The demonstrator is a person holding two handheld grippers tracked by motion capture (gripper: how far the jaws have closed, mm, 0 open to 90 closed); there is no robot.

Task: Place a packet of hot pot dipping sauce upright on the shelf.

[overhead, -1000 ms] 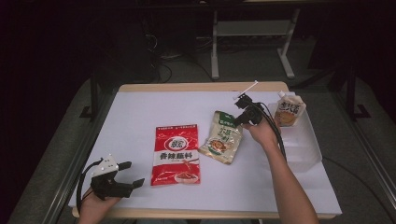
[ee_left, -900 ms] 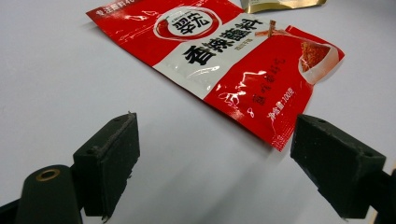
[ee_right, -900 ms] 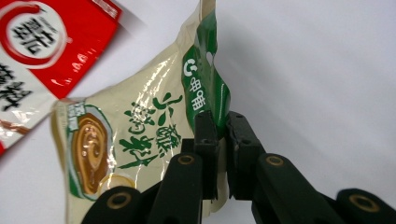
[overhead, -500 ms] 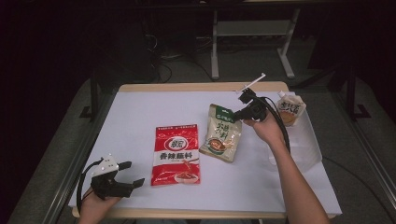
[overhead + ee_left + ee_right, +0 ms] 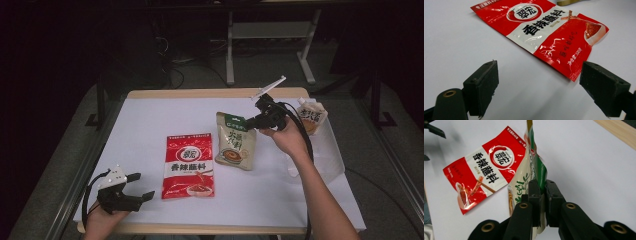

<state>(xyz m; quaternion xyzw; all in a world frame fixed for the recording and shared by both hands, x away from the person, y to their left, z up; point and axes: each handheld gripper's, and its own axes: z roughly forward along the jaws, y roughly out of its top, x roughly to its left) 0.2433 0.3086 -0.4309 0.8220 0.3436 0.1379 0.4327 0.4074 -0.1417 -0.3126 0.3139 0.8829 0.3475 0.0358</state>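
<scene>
1. A white-covered table (image 5: pixel 150 125) with a pale wooden edge carries three food packets. The surface looks smooth, so a dropped packet could slide.
2. A clear plastic tray (image 5: pixel 334 157) sits at the table's right edge, with a beige spouted sauce pouch (image 5: pixel 311 116) leaning at its far end. A swinging load could knock that pouch over.
3. A flat red foil seasoning packet (image 5: pixel 189 165) lies near the middle, untouched.
4. A cream and green soup-mix pouch (image 5: pixel 236 142) hangs just right of the red packet, lifted by its top edge, with its bottom close to or on the table.
5. The right gripper (image 5: pixel 541 192) has its jaws clamped on that thin top seam. The hold is narrow, so the pouch may slip out or twist.
6. The left gripper (image 5: pixel 539 87) rests near the table's front left corner, jaws apart, holding nothing.
</scene>
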